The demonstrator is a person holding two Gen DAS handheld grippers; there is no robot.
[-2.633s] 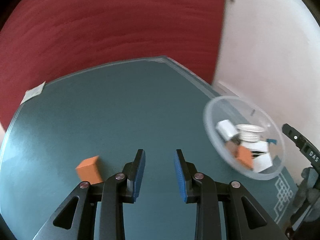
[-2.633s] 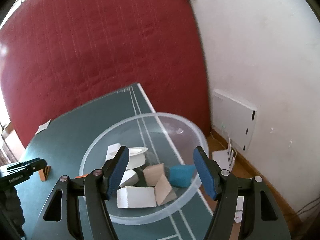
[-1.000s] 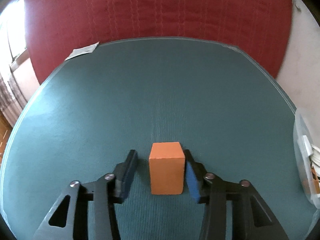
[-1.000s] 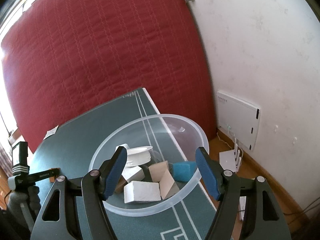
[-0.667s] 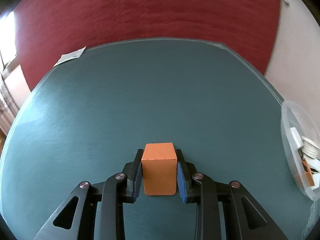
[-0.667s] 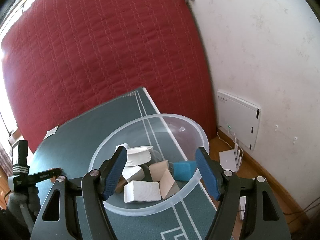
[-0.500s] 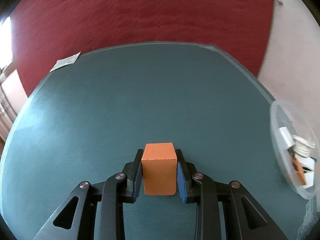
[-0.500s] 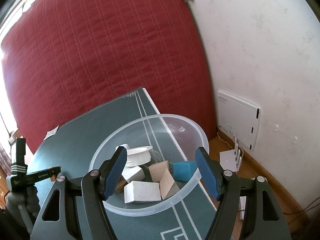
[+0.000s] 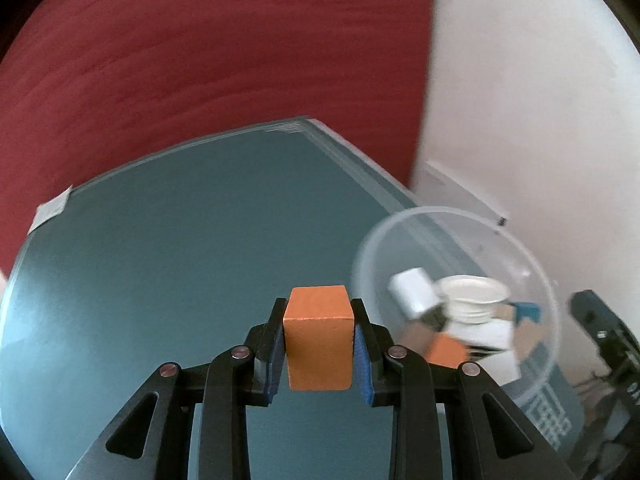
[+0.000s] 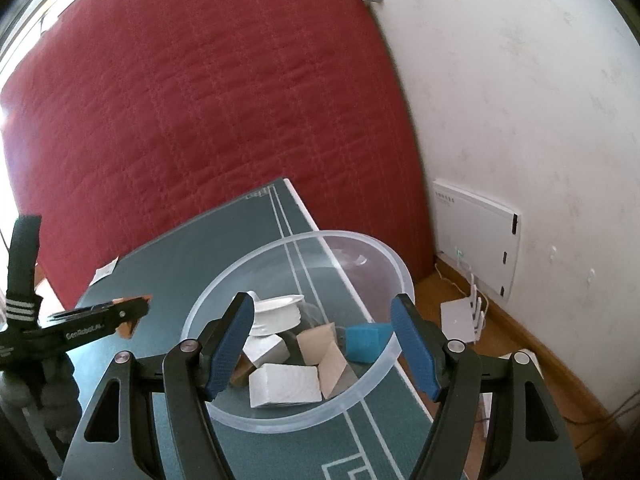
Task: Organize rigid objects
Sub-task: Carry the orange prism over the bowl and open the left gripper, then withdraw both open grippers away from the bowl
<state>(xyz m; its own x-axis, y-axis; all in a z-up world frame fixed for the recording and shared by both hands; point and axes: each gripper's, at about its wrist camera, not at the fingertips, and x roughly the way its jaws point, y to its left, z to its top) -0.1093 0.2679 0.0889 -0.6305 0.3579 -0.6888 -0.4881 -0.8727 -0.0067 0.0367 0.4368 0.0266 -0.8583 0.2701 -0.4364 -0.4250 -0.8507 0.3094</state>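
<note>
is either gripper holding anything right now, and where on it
Left gripper holds the orange block, pads on its two opposite side faces. Right gripper holds nothing.

— What have I got on the left side?
— My left gripper [image 9: 319,342] is clamped on the orange block [image 9: 319,338], blue pads pressed to both its sides, above the green bench [image 9: 180,248].
— And off to the right?
— The clear bowl [image 9: 532,264] sits near the bench's edge, with white pieces, another orange block [image 9: 444,353] and a blue piece [image 9: 528,312] inside, all blurred.
</note>
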